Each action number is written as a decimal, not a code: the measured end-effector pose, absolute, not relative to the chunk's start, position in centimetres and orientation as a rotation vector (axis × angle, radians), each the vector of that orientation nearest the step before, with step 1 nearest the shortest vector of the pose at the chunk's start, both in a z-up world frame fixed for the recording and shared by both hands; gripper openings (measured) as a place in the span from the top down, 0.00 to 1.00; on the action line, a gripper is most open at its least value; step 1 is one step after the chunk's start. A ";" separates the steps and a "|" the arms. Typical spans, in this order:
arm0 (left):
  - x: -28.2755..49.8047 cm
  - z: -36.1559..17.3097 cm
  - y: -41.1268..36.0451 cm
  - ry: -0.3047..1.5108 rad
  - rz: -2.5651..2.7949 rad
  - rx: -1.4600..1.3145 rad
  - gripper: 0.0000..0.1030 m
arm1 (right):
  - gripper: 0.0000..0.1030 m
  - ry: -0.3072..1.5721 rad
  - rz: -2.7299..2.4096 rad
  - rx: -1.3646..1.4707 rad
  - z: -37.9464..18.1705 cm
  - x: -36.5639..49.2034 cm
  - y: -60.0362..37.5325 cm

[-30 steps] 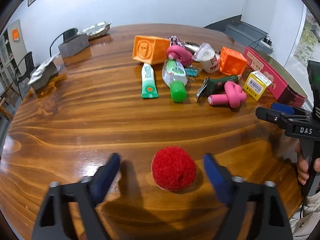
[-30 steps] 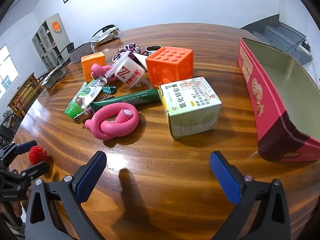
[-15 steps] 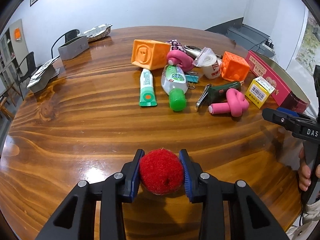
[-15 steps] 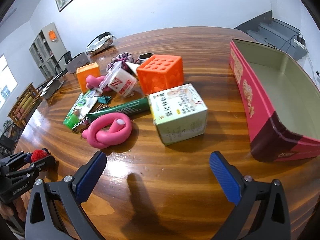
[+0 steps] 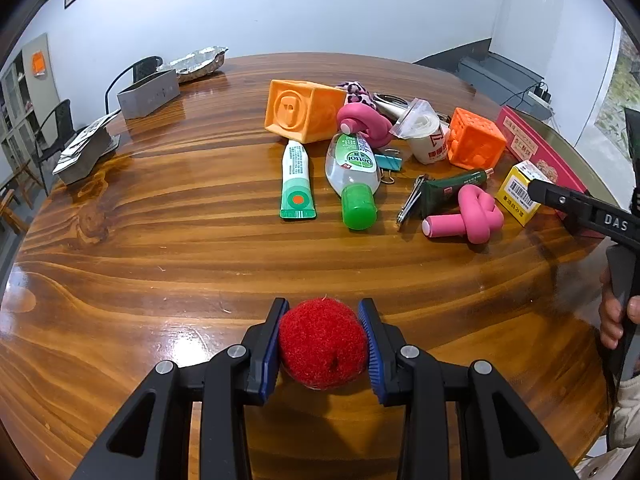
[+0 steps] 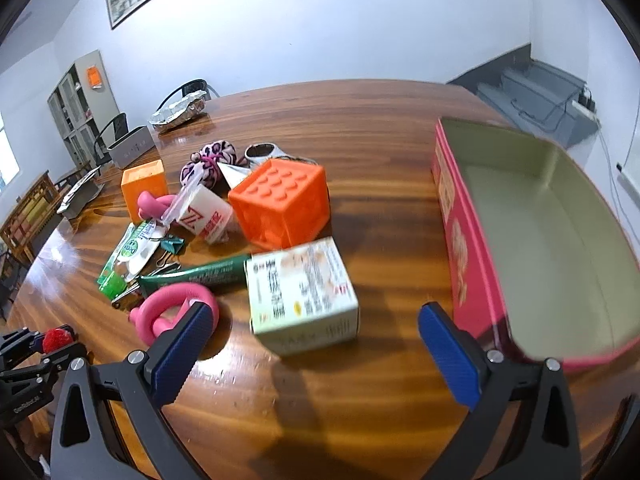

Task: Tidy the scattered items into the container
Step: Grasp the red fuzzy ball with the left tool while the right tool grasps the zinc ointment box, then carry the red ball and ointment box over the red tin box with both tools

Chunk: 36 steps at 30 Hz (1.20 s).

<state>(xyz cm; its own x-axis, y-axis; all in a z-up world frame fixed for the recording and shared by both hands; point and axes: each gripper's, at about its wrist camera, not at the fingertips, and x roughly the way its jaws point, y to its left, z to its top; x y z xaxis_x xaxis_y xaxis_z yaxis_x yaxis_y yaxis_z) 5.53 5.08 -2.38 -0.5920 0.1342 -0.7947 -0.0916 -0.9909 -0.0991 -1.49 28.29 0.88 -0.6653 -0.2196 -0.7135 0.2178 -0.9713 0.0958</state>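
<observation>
My left gripper (image 5: 322, 344) is shut on a fuzzy red ball (image 5: 322, 346) just above the wooden table (image 5: 160, 220); the ball also shows in the right wrist view (image 6: 55, 338). My right gripper (image 6: 312, 344) is open and empty, just short of a white medicine box (image 6: 302, 294), with the pink tin container (image 6: 536, 236) to its right, open and holding nothing. Scattered items lie ahead: pink knotted tube (image 6: 176, 312), green tube (image 6: 196, 276), orange studded cube (image 6: 282, 204), sanitizer bottle (image 5: 354, 168), toothpaste tube (image 5: 297, 180).
Farther back lie an orange hollow cube (image 5: 302, 110), a second pink knot (image 5: 366, 122), a white pouch (image 5: 426, 136), a patterned scrunchie (image 6: 210, 162) and nail clippers (image 5: 410, 202). A grey box (image 5: 148, 94), foil trays (image 5: 194, 64) and chairs stand at the far left.
My left gripper closed on the red ball and has lifted it slightly. My right gripper moved forward toward the white box and the tin, still open.
</observation>
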 end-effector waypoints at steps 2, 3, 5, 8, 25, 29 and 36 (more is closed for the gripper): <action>5.4 -2.4 4.9 -0.092 2.694 -1.354 0.64 | 0.10 0.029 -2.668 1.147 0.7 -1.8 28.0; 5.4 -2.4 4.9 -0.097 2.695 -1.354 0.64 | 0.22 0.048 -2.670 1.152 0.5 -1.8 27.9; 5.3 -2.4 4.8 -0.105 2.699 -1.357 0.64 | 0.44 0.046 -2.632 1.181 0.1 -2.1 27.7; 5.3 -2.3 4.9 -0.106 2.701 -1.354 0.64 | 0.44 0.020 -2.612 1.190 -0.2 -2.0 28.0; 5.5 -0.9 6.1 -0.120 2.701 -1.304 0.64 | 0.45 -0.087 -2.569 0.987 1.9 0.9 28.2; 5.4 -0.1 7.0 -0.103 2.695 -1.270 0.64 | 0.45 -0.093 -2.620 0.895 3.0 2.0 28.5; 5.0 0.6 8.7 -0.101 2.662 -1.246 0.64 | 0.45 -0.159 -2.745 0.782 4.7 3.5 30.7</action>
